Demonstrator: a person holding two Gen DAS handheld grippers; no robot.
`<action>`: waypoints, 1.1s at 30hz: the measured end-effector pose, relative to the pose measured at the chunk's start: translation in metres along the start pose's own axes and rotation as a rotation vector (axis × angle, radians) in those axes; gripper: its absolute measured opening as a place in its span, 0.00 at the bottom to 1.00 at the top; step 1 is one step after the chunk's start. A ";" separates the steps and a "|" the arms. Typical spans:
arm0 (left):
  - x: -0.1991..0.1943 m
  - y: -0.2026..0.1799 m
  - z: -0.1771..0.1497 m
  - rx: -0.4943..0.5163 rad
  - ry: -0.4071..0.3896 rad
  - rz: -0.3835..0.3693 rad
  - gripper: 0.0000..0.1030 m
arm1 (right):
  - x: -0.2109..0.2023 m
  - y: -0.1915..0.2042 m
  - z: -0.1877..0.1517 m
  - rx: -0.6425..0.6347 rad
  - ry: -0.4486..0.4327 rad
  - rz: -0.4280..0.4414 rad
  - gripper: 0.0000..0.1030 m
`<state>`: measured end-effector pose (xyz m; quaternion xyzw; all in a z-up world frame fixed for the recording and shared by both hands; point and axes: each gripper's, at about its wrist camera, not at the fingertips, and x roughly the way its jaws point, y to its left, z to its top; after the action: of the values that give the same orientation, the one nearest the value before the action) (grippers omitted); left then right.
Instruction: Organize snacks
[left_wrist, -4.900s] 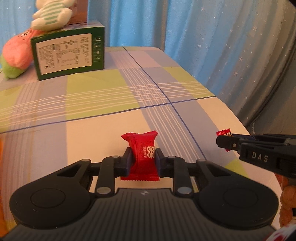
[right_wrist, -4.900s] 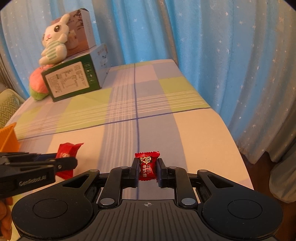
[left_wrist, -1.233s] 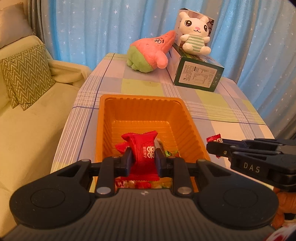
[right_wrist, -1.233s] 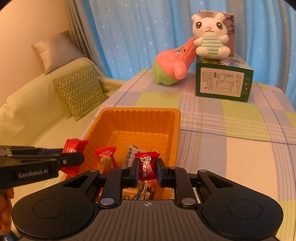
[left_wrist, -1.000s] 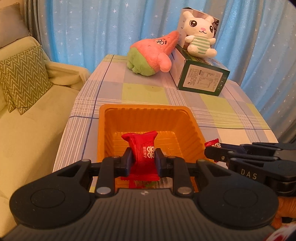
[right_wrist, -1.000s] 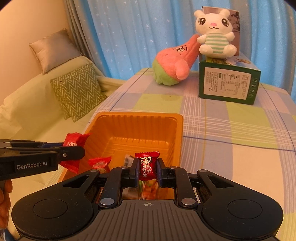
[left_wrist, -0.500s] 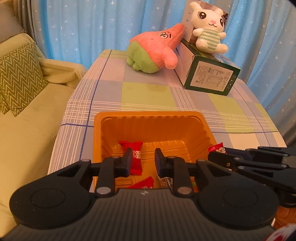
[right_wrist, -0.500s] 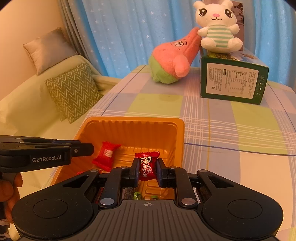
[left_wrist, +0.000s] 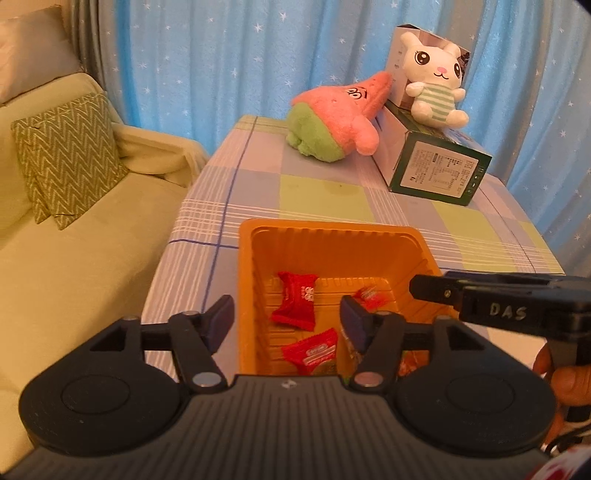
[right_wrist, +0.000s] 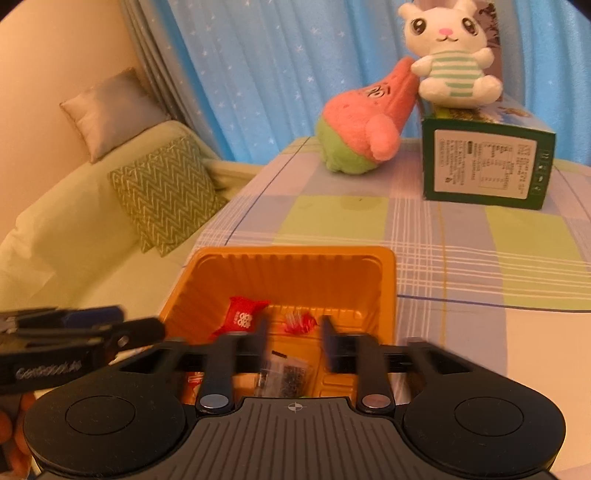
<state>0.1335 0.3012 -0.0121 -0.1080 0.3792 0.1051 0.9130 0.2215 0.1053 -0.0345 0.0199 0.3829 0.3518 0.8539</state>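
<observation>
An orange tray (left_wrist: 328, 226) sits on the checked tablecloth and holds several wrapped snacks. My left gripper (left_wrist: 287, 315) hangs over its near left part, its jaws opening with nothing between the pads. Below it lie a red packet (left_wrist: 297, 301) and another red packet (left_wrist: 314, 349). A small red candy (left_wrist: 369, 293) lies further right on the tray floor. My right gripper (right_wrist: 295, 334) is blurred above the tray (right_wrist: 295, 253), its jaws opening too and nothing in them. The small candy (right_wrist: 299, 321) and the red packet (right_wrist: 242, 317) lie just beyond its fingers. Each gripper shows in the other's view: right gripper (left_wrist: 421, 286), left gripper (right_wrist: 147, 328).
At the back of the table a pink and green plush (left_wrist: 336, 125) leans on a green box (left_wrist: 439, 173) with a white rabbit plush (left_wrist: 436, 88) on top. A sofa with a zigzag cushion (left_wrist: 66, 158) lies past the table's left edge. Blue curtains hang behind.
Both grippers came over the tray and let go. The left one dropped its red packet first; the right one has just released its small candy. Both jaws now stand wider.
</observation>
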 end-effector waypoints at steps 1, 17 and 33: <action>-0.004 0.000 -0.003 0.001 -0.005 0.006 0.68 | -0.003 -0.001 -0.001 0.011 -0.011 0.003 0.65; -0.094 -0.004 -0.067 -0.079 -0.049 -0.014 1.00 | -0.106 0.005 -0.047 0.088 -0.019 -0.082 0.66; -0.192 -0.049 -0.102 -0.029 -0.061 0.037 0.99 | -0.211 0.035 -0.102 0.056 -0.021 -0.150 0.72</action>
<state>-0.0540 0.2054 0.0601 -0.1107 0.3514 0.1305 0.9205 0.0355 -0.0221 0.0391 0.0189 0.3844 0.2757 0.8809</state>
